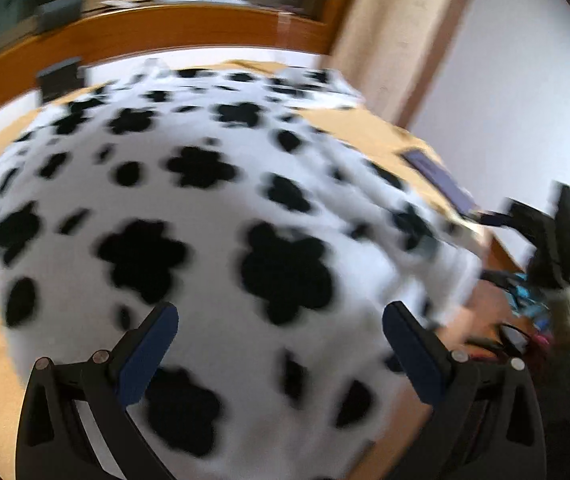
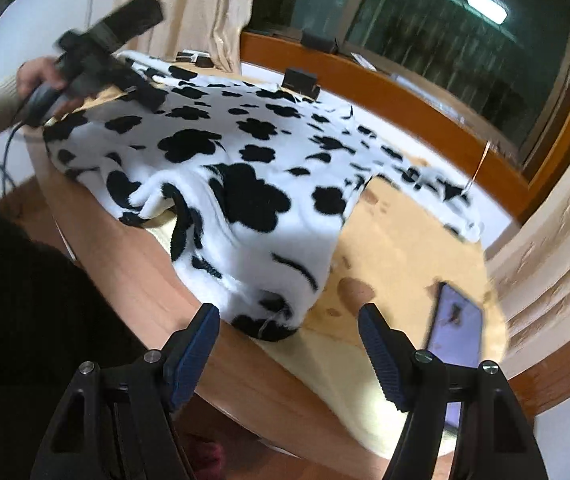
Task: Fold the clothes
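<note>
Evidently spread rumpled over the table [image 2: 385,248], the cow-print garment [image 2: 245,168] lies just ahead of the right gripper [image 2: 289,320] and beneath the left gripper [image 1: 281,316], both spread apart and empty, so any pinch should catch an edge squarely.

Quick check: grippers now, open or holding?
Left gripper: open, empty, over the cow-print fleece garment.
Right gripper: open, empty, at the garment's near corner.

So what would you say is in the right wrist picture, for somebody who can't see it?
A fluffy white garment with black cow spots lies spread on a wooden table. The open right gripper hovers near its closest corner, a phone lies to the right, and a hand holds the left gripper at the far side.
</note>
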Tool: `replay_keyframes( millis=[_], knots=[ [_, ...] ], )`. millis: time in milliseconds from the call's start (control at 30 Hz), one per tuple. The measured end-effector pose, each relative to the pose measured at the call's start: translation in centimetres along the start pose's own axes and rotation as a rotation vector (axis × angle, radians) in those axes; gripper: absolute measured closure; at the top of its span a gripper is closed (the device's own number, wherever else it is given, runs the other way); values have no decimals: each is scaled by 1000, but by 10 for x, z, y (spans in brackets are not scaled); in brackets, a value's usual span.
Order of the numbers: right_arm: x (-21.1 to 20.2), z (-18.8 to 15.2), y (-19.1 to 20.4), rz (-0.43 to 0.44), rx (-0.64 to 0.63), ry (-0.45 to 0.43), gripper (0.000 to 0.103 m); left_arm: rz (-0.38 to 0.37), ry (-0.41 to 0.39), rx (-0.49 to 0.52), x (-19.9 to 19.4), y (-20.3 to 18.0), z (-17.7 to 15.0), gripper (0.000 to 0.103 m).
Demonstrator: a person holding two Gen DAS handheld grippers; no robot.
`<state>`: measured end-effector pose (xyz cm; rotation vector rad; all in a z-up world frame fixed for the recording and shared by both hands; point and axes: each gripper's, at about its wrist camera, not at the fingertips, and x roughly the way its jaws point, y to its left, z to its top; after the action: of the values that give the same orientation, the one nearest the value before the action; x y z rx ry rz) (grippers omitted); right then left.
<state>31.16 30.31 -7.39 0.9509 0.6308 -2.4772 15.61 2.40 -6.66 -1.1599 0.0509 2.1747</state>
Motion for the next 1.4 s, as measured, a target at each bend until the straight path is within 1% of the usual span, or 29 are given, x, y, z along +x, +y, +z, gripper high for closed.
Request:
replay_keyframes(
  millis=[33,100,167,233,267,333,433,500,567,600,733,833,900,967,1000,1033,1067,1100,1133,1167,1233,1267,1300,1333,1400],
  knots=[
    [0,-2,0,18,14,-10,29,-30,4,5,-1,-6,-8,0],
    [-6,-10,0,54,41,-43,29,-35,14,29,-2,-13,-20,0],
    [-16,-15,-1,80,66,-77,29,13,35,81,-2,-19,-32,0],
    [-23,-19,-4,111,115,-100,29,58,52,115,0,-22,-38,0],
    [-24,-20,-6,116,136,-107,29,67,59,118,2,-22,-39,0],
    [-21,-18,-8,91,156,-110,29,55,56,93,3,-19,-38,0],
    [-9,-12,-15,41,184,-101,29,53,24,45,2,-14,-35,0],
    [-1,-7,-19,25,198,-99,29,79,-4,24,0,-13,-33,0],
    [6,0,-21,13,196,-100,29,125,-22,32,0,-14,-34,0],
    [9,2,-22,10,192,-100,29,136,-32,40,-1,-14,-35,0],
    [21,7,-15,37,132,-80,29,132,-63,62,-11,-17,-45,0],
    [26,8,-7,54,81,-62,29,169,-72,55,-22,-13,-55,0],
    [21,7,-2,59,45,-69,29,197,-75,40,-34,-6,-62,0],
    [18,6,0,14,15,-59,29,230,-81,26,-47,1,-69,0],
    [20,6,-1,-16,5,-41,29,249,-87,15,-55,5,-73,0],
    [24,6,-2,-45,5,-18,29,269,-94,-7,-65,12,-77,0],
    [29,5,-4,-71,8,7,30,270,-106,-54,-74,20,-83,0],
    [36,5,-6,-86,23,31,30,269,-118,-104,-83,29,-89,0],
    [40,4,-8,-84,43,36,30,268,-130,-153,-92,37,-94,0],
    [43,4,-9,-80,61,38,30,233,-145,-208,-94,44,-100,0],
    [44,9,-10,-70,87,19,34,157,-175,-317,-97,56,-112,0],
    [44,11,-11,-65,100,10,42,119,-190,-372,-99,63,-118,0],
    [44,13,-11,-60,113,1,48,80,-204,-427,-100,69,-124,0],
    [45,16,-11,-55,124,-6,51,42,-219,-481,-102,75,-130,0],
    [48,19,-12,-35,138,1,69,-36,-248,-589,-105,88,-142,0]
  ],
)
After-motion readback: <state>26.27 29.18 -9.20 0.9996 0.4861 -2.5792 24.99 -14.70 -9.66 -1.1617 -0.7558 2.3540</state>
